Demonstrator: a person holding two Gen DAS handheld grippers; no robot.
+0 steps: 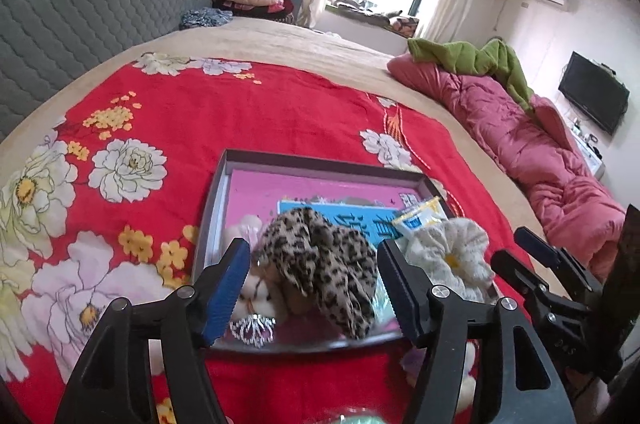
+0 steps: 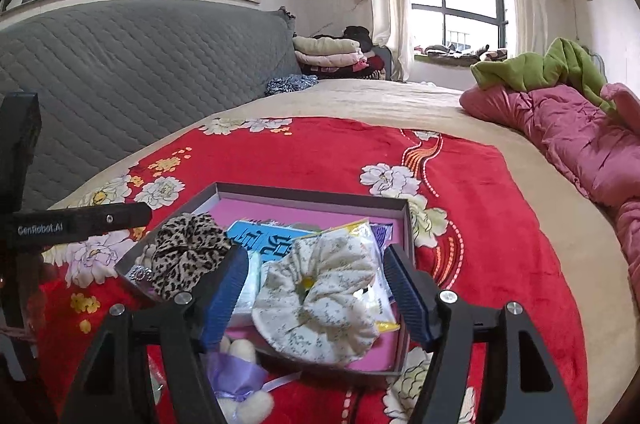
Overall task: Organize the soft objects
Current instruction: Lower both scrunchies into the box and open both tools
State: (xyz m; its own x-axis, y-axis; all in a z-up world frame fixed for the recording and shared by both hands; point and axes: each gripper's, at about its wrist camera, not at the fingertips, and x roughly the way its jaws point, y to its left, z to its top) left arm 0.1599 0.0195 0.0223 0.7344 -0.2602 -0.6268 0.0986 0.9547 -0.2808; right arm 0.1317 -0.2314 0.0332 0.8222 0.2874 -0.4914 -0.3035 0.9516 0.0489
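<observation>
The leopard-print scrunchie (image 1: 320, 264) is located at the near left of the shallow box (image 1: 320, 164), lying partly over a small white plush piece (image 1: 256, 294). The cream floral scrunchie (image 2: 320, 296) is located at the near right of the same box, resting on flat packets (image 2: 356, 228) and a blue booklet (image 2: 264, 236). Both soft items are thus collected in one container, which is judged to serve as the sorting receptacle.

The left gripper (image 1: 314, 288) is positioned with its fingers spread wide on either side of the leopard-print scrunchie; no contact with the cloth is visible. The right gripper (image 2: 316, 296) is likewise positioned with its fingers released, bracketing the cream floral scrunchie. It cannot be told whether either item is about to be taken or has been let go.

A lilac-wrapped plush item (image 2: 236, 380) is seen outside the near wall of the box and is judged to be awaiting placement. The box is supported by a red floral blanket (image 1: 200, 112) spread on the bed (image 1: 304, 40), with a pink quilt (image 1: 540, 144) well apart at the right.
</observation>
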